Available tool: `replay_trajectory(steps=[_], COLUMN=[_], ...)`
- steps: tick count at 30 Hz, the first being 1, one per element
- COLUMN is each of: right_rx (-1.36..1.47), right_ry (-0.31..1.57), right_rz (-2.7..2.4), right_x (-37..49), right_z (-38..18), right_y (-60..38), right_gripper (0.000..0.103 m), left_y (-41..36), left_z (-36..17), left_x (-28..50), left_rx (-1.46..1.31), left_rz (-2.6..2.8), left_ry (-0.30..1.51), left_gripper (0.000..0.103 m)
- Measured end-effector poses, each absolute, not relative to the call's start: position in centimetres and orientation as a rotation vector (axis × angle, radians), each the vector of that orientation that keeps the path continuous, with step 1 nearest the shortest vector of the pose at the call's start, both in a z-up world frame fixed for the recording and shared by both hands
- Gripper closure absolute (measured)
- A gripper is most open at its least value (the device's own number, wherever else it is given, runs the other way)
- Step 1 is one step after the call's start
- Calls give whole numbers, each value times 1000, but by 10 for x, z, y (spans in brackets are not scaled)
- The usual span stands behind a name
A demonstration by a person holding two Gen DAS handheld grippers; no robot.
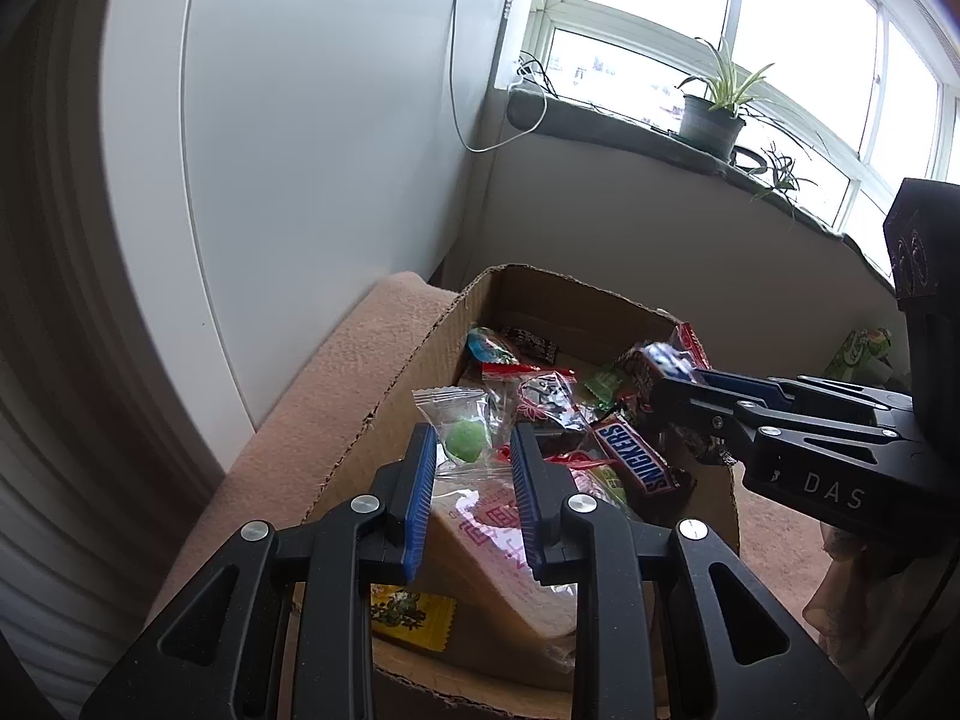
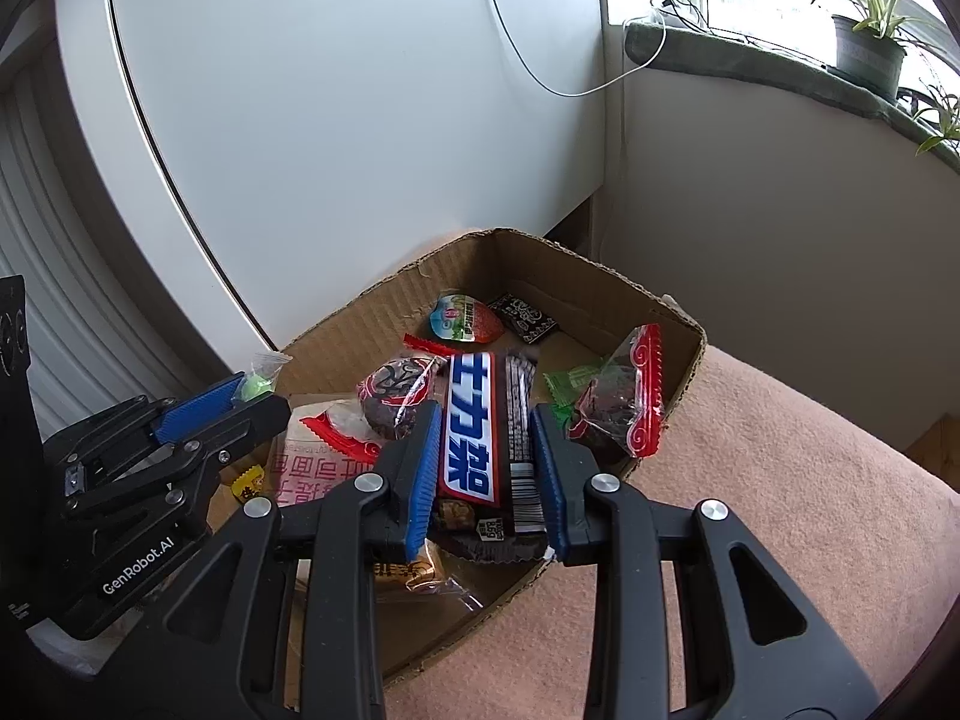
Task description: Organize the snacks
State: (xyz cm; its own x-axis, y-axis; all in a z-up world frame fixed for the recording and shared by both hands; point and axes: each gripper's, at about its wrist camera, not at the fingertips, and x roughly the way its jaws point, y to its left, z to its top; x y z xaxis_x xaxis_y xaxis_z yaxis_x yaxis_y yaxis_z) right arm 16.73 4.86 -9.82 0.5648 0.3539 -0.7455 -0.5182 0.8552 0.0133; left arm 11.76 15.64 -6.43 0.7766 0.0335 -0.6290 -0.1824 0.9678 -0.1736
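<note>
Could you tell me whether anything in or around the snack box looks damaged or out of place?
The cardboard box has ragged, torn top edges, as if its flaps were ripped off. The snacks inside lie in a jumbled heap, unsorted. Nothing appears spilled onto the pink blanket.

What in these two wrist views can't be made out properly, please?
- Yellow packet: left wrist view, print partly covered by the left gripper.
- Green box: left wrist view, mostly behind the right gripper.
- Snickers bar: right wrist view, its lower end is hidden by the fingers.
</note>
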Motion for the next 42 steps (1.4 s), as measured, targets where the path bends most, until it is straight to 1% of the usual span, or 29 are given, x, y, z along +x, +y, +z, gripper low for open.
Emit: replay_trajectory(steps=[1, 2, 3, 4, 14, 15, 16, 17, 18, 20, 24, 26, 27, 28, 29, 30, 32, 36, 38, 42], right_rx=[-219, -221, -223, -225, -216, -210, -206, -204, -202, -193, -191, -190, -187, -184, -181, -179, -178, -204, -227, -250], right_ry=[818, 810, 794, 776, 734, 731, 728, 723, 718, 697, 665, 657, 654, 652, 650, 648, 646, 635, 618, 585], right_rz=[513, 505, 493, 482, 454, 452, 451, 451, 449, 442, 433, 428, 426, 425, 425, 424, 423, 412, 401, 366], right_x=[167, 166, 164, 161, 144, 142, 139, 136, 134, 126, 113, 108, 105, 103, 100, 97, 91, 74, 63, 42], right_z=[-97, -96, -93, -91, -70, -68, -66, -64, -62, -57, -48, -45, -43, -43, -42, -42, -42, -39, -37, -33], right_y=[48, 47, 47, 45, 31, 28, 26, 24, 22, 18, 10, 6, 4, 2, 0, -2, -5, -10, -13, -25], right_gripper=[58, 40, 29, 29, 29, 29, 28, 28, 21, 13, 12, 12, 11, 9, 5, 4, 4, 4, 4, 4], left_y=[156, 155, 154, 153, 144, 143, 142, 141, 140, 137, 133, 132, 131, 131, 131, 130, 128, 120, 114, 104], left_z=[-64, -64, -64, -63, -50, -48, -46, -44, -42, -39, -35, -33, -32, -31, -30, -29, -26, -20, -18, -15], left_x=[118, 117, 117, 116, 104, 101, 99, 96, 94, 89, 82, 77, 75, 72, 70, 68, 63, 51, 45, 35], left_rx=[-229, -223, -219, -216, -208, -205, -204, -203, -202, -198, -187, -188, -188, -187, -186, -184, -178, -158, -145, -130], left_rz=[115, 116, 118, 120, 125, 125, 125, 126, 127, 127, 132, 140, 146, 152, 157, 161, 173, 202, 203, 201], left_ry=[674, 677, 677, 674, 647, 643, 638, 632, 628, 622, 615, 613, 610, 608, 607, 606, 604, 587, 578, 571], left_gripper=[79, 75, 73, 70, 69, 68, 63, 61, 61, 60, 59, 47, 44, 42, 42, 42, 35, 29, 23, 23])
